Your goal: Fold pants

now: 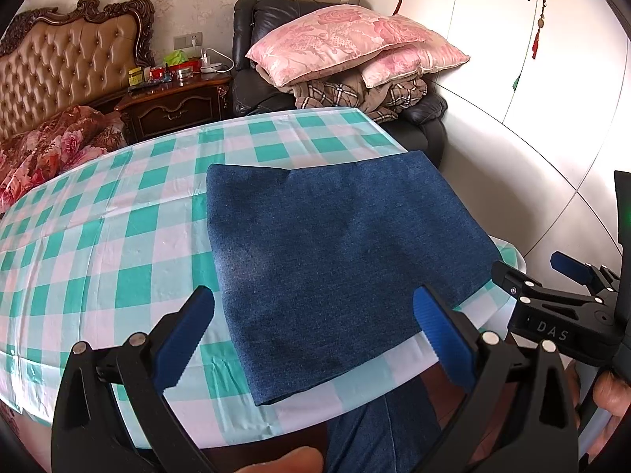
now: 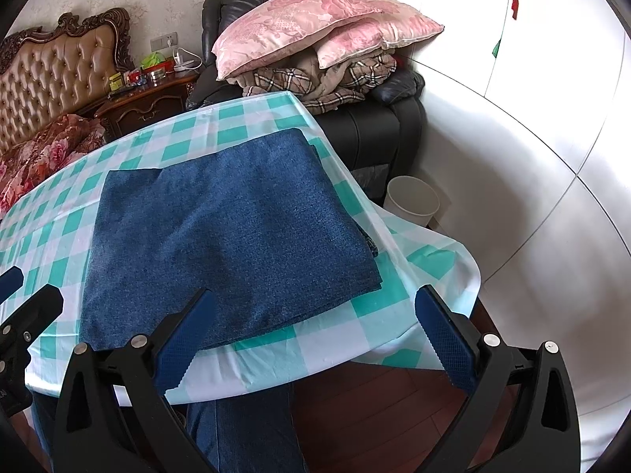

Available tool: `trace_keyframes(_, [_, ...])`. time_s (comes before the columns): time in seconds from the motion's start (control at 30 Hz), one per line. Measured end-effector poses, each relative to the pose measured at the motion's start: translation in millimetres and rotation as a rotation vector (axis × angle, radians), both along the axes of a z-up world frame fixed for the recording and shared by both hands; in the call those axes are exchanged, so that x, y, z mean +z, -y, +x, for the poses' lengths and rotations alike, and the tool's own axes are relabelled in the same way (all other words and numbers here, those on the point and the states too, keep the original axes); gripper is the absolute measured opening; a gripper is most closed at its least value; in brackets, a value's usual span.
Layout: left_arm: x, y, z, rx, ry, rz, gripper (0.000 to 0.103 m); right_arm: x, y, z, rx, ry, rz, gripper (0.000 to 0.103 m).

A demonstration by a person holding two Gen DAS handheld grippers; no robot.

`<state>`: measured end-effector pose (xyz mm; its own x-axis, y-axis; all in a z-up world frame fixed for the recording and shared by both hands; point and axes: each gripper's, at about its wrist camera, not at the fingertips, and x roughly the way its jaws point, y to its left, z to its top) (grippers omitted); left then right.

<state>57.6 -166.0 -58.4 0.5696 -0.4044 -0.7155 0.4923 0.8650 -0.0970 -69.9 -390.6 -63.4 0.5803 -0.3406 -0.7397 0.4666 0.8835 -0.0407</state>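
Note:
The blue denim pants [image 1: 339,260] lie folded into a flat rectangle on the green-and-white checked tablecloth [image 1: 98,260], near the table's right front corner. They also show in the right wrist view [image 2: 228,244], with layered edges at the right side. My left gripper [image 1: 315,339] is open and empty, held just above the near edge of the pants. My right gripper [image 2: 311,335] is open and empty, over the table's front edge beside the pants. The right gripper also shows in the left wrist view [image 1: 552,287], and the left gripper at the left edge of the right wrist view [image 2: 15,299].
A dark armchair [image 2: 378,134] piled with pink pillows [image 2: 315,23] and plaid blankets stands behind the table. A white bin [image 2: 412,201] sits on the floor at the right. A bed [image 1: 51,146] and a nightstand [image 1: 173,106] are at the left. White wardrobe doors [image 1: 532,79] are at the right.

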Motion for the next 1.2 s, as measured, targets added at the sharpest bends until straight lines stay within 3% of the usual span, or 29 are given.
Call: trace_keyframes(1.2, [-0.1, 9.3, 2.5, -0.007, -0.014, -0.009, 0.101, -1.2, 1.2, 0.5, 0.001, -0.003, 0.003, 0.097])
